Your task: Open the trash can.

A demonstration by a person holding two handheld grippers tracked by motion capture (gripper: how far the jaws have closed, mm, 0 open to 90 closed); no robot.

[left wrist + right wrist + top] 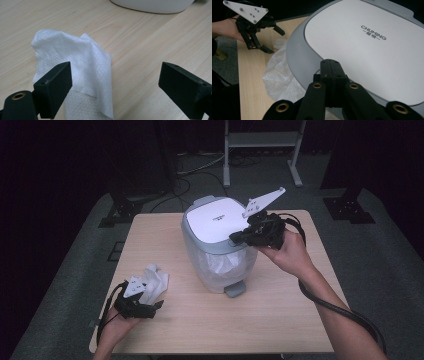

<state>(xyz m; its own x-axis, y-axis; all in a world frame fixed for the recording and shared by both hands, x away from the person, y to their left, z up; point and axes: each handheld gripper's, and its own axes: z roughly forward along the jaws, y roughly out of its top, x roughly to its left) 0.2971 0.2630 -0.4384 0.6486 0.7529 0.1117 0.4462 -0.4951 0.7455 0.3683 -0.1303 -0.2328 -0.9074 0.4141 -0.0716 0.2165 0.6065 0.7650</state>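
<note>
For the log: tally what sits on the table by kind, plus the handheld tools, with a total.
Pedal bin, lid closed, with a liner bag: 1
Crumpled white paper towel: 1
Handheld tools: 2, the left tool open by the towel, the right tool shut at the lid's rim
Total: 4

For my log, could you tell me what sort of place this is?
Probably a dark recording studio or lab: a lone wooden table, floor cables, black stand bases.
</note>
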